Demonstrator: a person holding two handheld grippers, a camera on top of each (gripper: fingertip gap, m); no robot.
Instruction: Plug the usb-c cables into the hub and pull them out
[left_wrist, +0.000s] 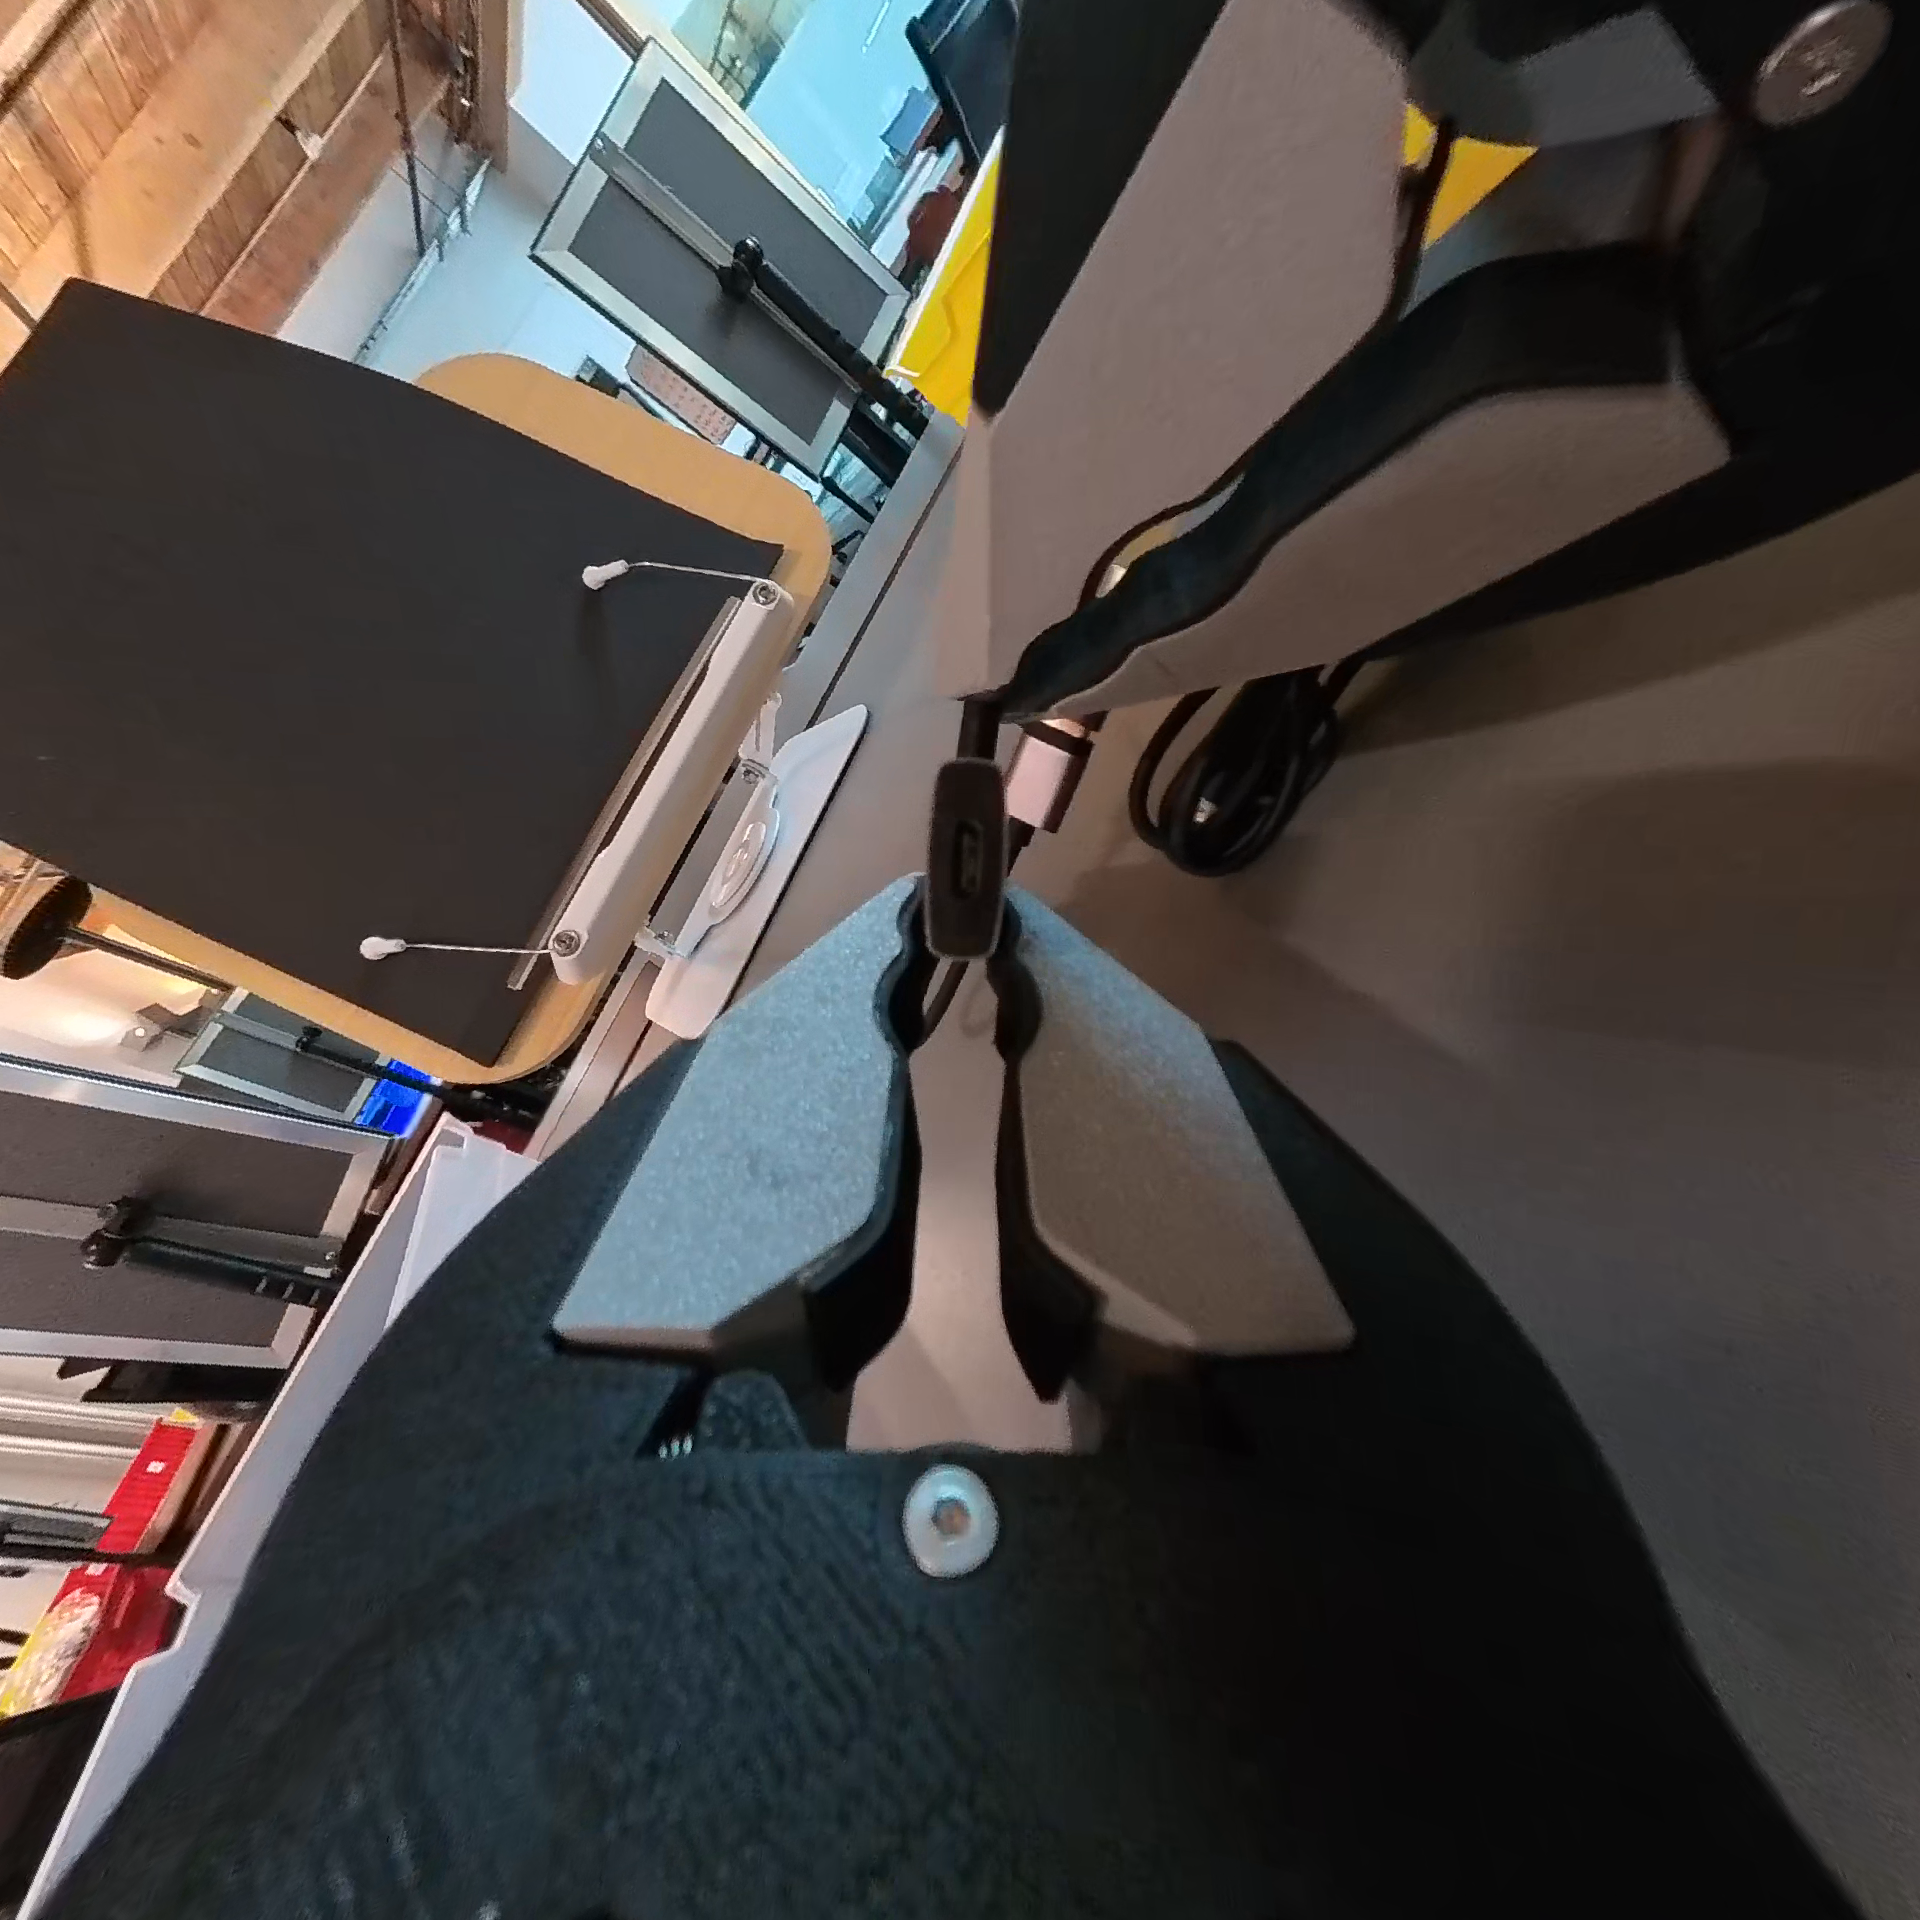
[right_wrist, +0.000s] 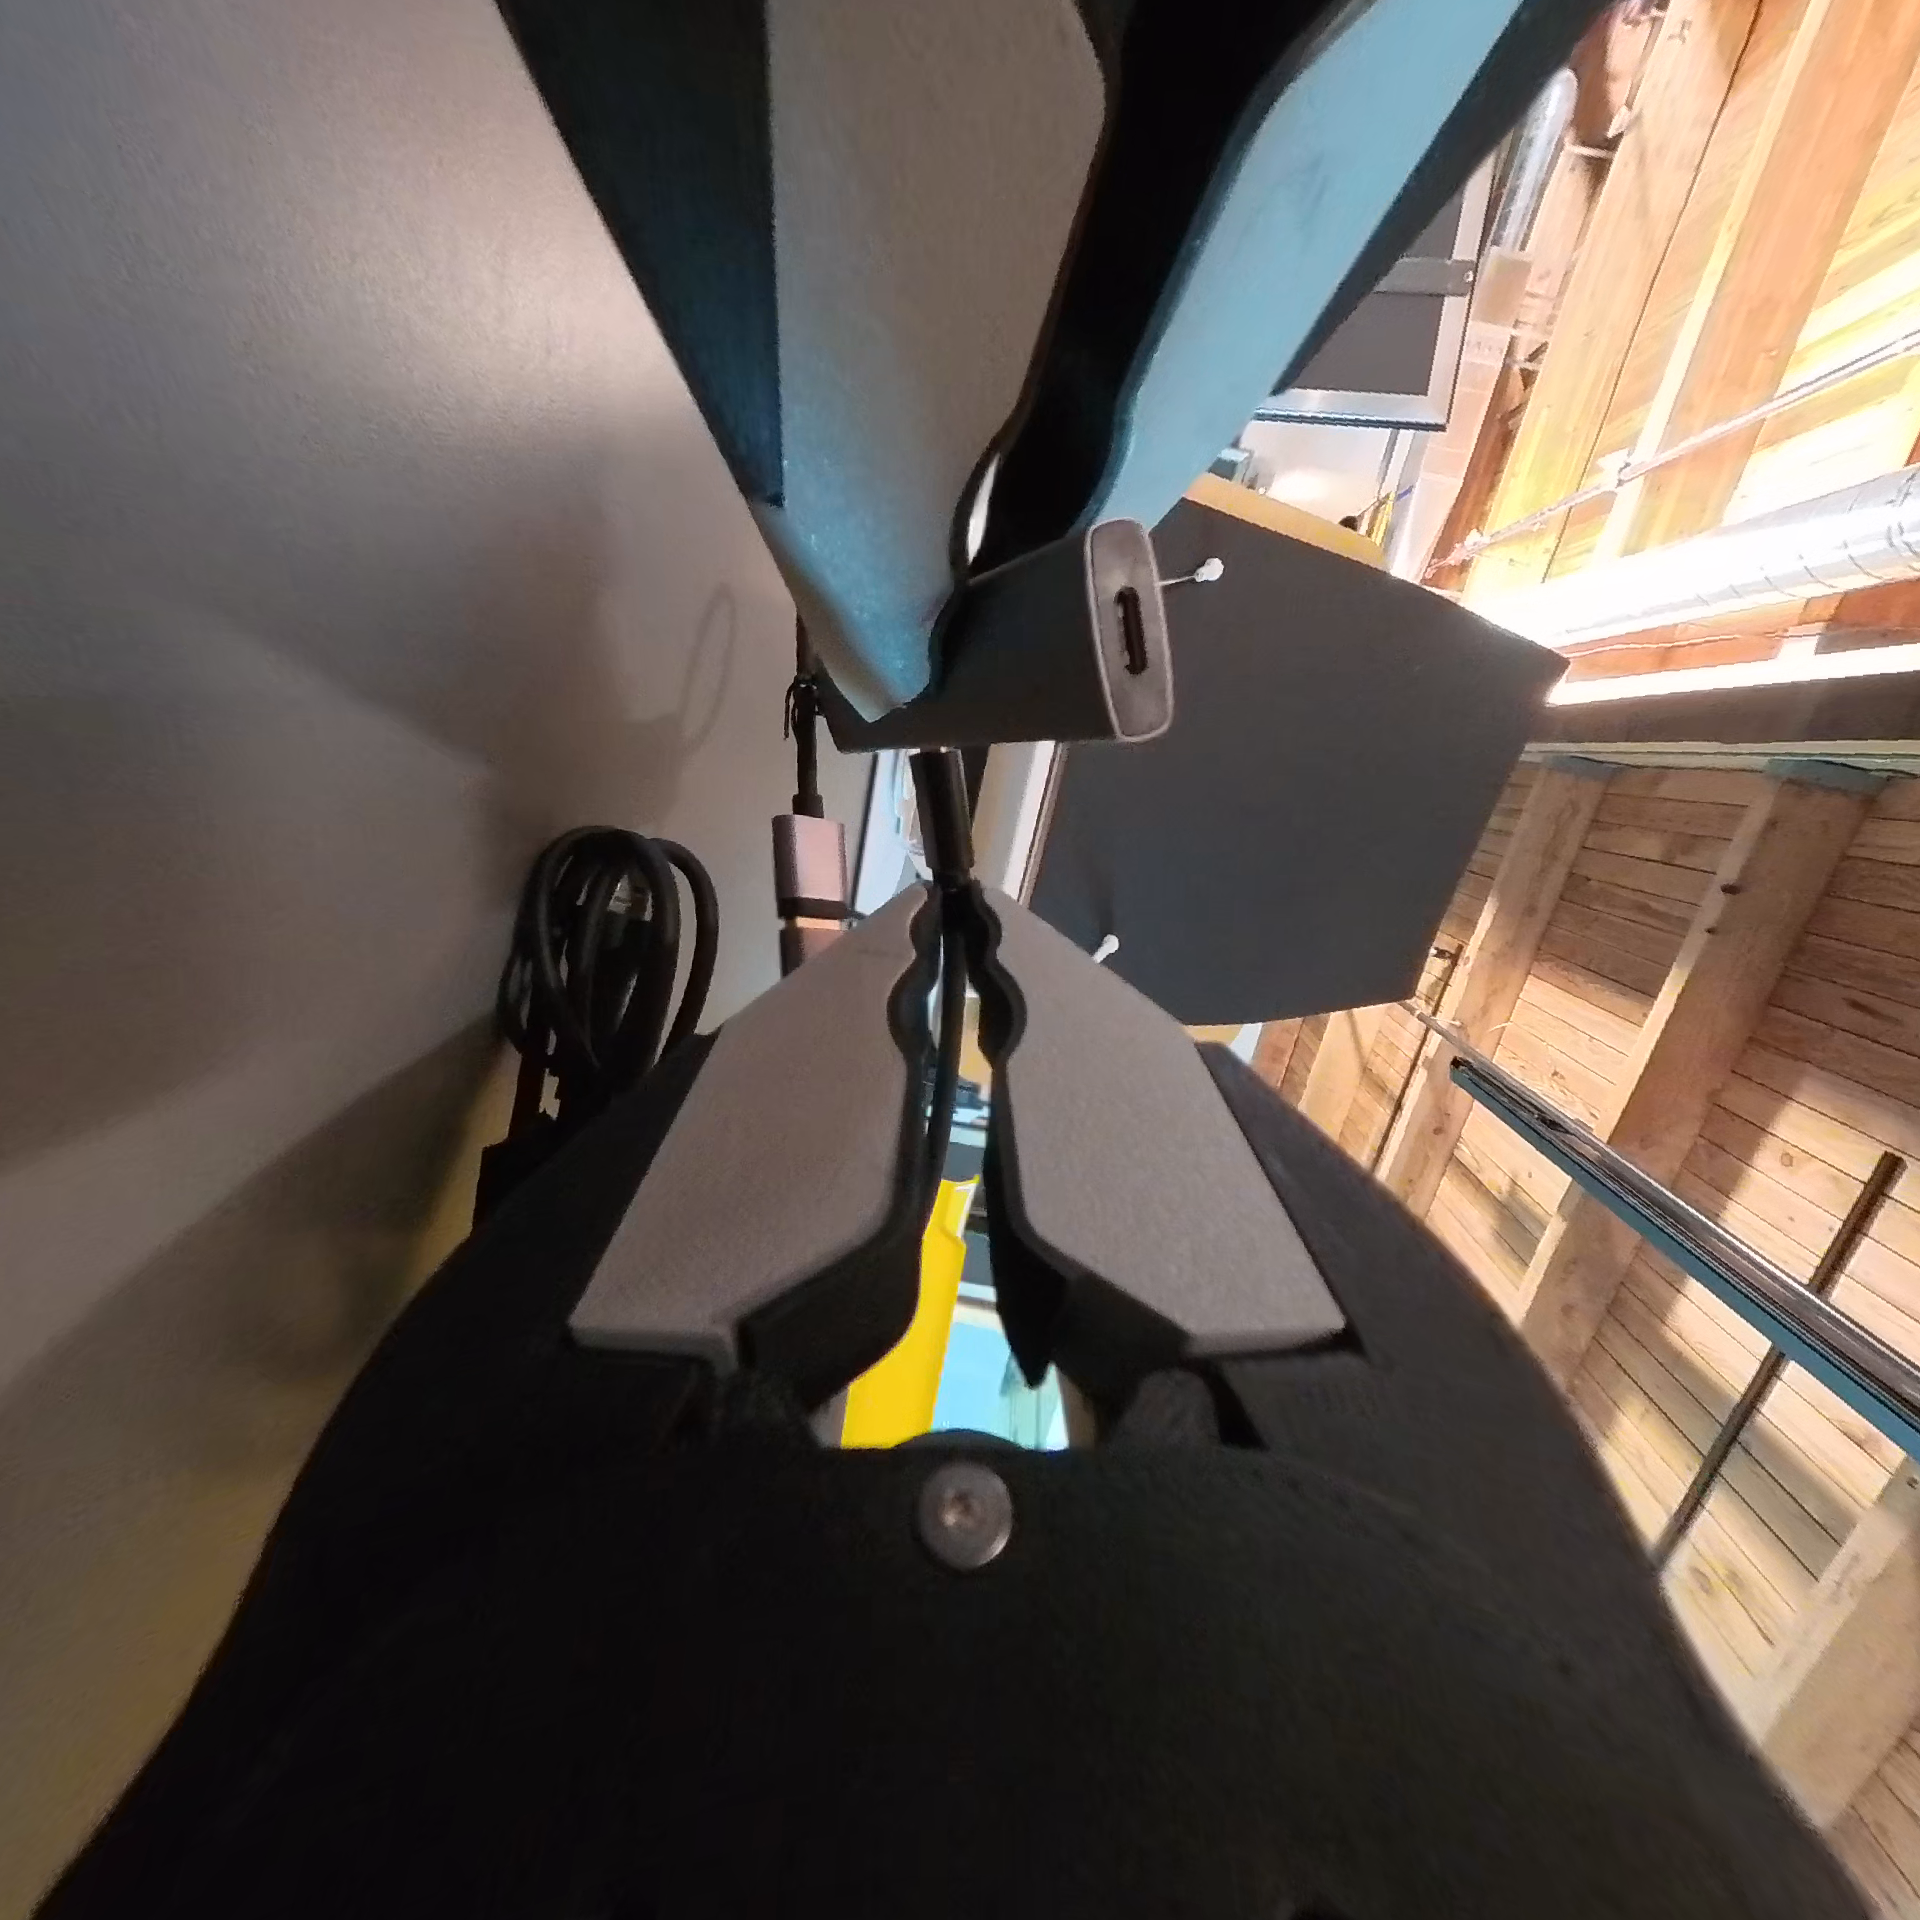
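Grey-padded left gripper (left_wrist: 961, 923): pressed together on the hub (left_wrist: 964, 842), which sits right at its fingertips, end-on to the camera.
Right gripper (right_wrist: 951, 906): pinching the black usb-c cable (right_wrist: 940, 1049) just behind its plug (right_wrist: 948, 810); the cord runs back between the fingers.
Straight ahead of the right tips: the plug meets the underside of the hub, which the left gripper holds from the far side.
Seating: the plug looks to be in its port, though the joint is shadowed and it may be only part-way home.
Hub's look: slim dark-grey metal bar with rounded corners. The end port (right_wrist: 1132, 644) beyond and to the right of the right gripper's tips is an empty oval slot.
Left of the right tips: a short metal connector (right_wrist: 810, 862), grey with a coppery end, hangs from the hub by a thin lead, touching nothing.
Further left: a coiled black cable (right_wrist: 613, 935) lies on the grey table (right_wrist: 260, 416), well clear of both grippers.
Done: one cable appears joined to the hub.
Unclear: whether this is the push in or the pull out.
Left: judging by the layout, the coiled cable has not been plugged in, and the held plug is not yet free.
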